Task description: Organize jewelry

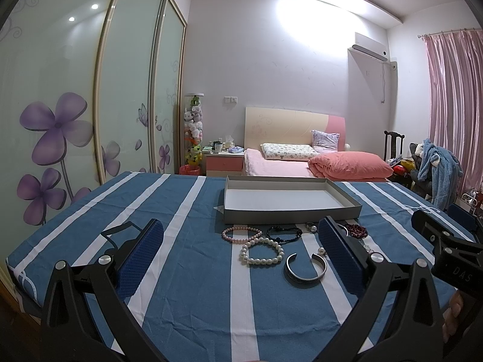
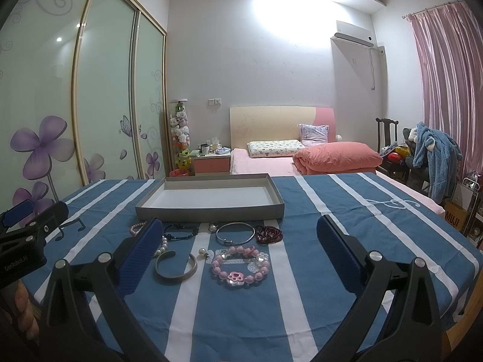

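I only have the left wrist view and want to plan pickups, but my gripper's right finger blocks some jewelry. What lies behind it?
Observer: A pink bead bracelet with a paw charm, right of the grey cuff.
Operator: Anything between it and the tray?
Observer: A thin silver bangle, flat just in front of the tray, beside the dark red beads.
Operator: Is the right gripper free?
Observer: Yes, the right gripper is open and empty.

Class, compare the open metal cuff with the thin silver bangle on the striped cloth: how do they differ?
The metal cuff is a broad band with a gap facing the tray; the thin silver bangle is a slim wire forming a near-closed loop. The cuff lies nearer the camera, the bangle closer to the grey tray. Both are metal and lie flat on the cloth.
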### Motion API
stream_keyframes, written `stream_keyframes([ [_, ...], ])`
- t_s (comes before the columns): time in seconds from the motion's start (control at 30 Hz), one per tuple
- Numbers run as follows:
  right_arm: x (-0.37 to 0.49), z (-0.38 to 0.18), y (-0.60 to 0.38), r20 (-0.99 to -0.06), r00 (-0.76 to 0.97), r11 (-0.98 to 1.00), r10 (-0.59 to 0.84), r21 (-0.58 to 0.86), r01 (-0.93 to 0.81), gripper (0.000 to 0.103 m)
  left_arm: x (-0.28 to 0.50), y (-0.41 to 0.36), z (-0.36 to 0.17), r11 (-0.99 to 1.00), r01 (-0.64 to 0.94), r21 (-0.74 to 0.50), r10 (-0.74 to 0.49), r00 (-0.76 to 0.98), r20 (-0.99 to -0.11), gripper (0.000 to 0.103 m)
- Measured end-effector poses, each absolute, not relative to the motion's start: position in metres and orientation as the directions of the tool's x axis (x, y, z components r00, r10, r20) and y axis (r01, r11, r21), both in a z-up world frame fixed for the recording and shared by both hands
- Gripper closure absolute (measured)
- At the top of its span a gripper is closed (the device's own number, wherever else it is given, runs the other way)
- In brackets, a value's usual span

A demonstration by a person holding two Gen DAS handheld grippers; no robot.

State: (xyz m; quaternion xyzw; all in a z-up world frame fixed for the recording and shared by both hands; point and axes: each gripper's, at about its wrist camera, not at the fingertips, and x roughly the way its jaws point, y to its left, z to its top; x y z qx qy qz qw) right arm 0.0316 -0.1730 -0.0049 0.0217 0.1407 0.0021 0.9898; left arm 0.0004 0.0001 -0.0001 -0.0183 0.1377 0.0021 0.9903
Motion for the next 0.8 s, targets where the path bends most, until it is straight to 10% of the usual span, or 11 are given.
stream_keyframes([
  [0.8, 0.0333, -0.0068, -0.1729, -0.281, 0.960, 0.999, 0.010, 0.043, 0.002, 0.004, 0.0004, 0.0001, -0.0001, 0.999, -0.009, -0.036, -0.001, 0.961, -0.275, 0.002],
])
